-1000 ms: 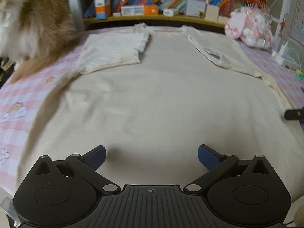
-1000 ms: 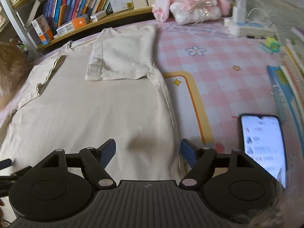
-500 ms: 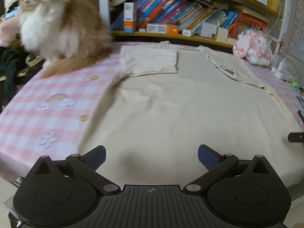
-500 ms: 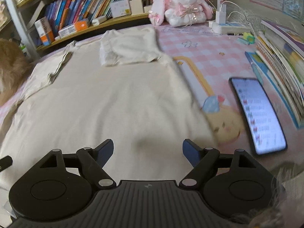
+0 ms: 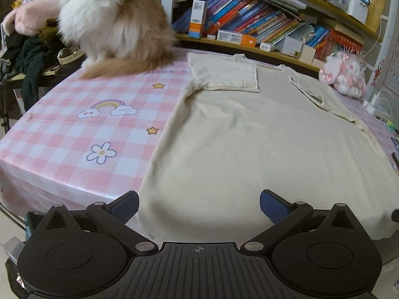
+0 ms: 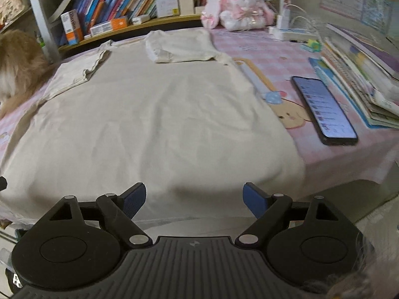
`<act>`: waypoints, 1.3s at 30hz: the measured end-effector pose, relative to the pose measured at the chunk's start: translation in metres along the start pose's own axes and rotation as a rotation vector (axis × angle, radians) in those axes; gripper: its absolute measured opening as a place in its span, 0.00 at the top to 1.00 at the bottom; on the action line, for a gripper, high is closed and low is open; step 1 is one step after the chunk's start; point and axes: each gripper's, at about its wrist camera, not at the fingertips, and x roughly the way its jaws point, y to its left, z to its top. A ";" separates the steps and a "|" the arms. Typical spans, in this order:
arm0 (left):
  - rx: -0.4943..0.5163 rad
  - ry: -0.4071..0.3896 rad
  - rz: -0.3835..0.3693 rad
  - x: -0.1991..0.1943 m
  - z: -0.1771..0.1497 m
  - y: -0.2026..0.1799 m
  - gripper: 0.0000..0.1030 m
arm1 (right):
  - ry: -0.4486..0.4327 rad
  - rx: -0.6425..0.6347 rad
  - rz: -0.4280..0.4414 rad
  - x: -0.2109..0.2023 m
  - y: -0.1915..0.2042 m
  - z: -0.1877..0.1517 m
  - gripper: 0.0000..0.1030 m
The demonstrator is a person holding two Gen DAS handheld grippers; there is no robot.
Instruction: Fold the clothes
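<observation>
While your left tongs (image 5: 198,203) and right tongs (image 6: 194,196) both stand wide apart with nothing between the pads, each hangs just off the near edge of the bench (image 5: 74,134), low over the shirt's hem. The cream shirt (image 5: 249,137) lies flat across the middle of the bench, collar at the far end, hem drooping over the near edge. Both sleeves are already turned in onto the body: the left sleeve (image 5: 224,74) lies neat and square, the right sleeve (image 6: 179,44) likewise, though its cuff looks slightly rumpled. By my reading, the sides and the lengthwise folds are what remain; the body is spread full width.

Mind what sits around it. A cat (image 5: 112,17) sits on the far left corner, its tail just beside the left shoulder. A phone (image 6: 324,109) lies near the right side of the shirt, with books (image 6: 361,74) beyond it, and a plush rabbit (image 6: 237,7) sits at the far right.
</observation>
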 end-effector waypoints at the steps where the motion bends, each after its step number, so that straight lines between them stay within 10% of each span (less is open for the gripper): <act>1: -0.001 -0.005 -0.006 0.000 0.001 0.000 0.00 | -0.003 0.009 -0.007 -0.002 -0.004 -0.002 0.18; 25: -0.045 0.061 -0.048 0.009 -0.015 0.036 0.02 | 0.014 0.034 -0.028 0.012 -0.094 -0.015 0.24; 33: -0.037 0.110 -0.075 0.029 -0.023 0.053 0.31 | 0.096 -0.065 -0.024 0.042 -0.119 -0.006 0.24; 39: -0.031 0.147 -0.096 0.043 -0.030 0.066 0.33 | 0.154 -0.116 0.008 0.062 -0.134 0.005 0.29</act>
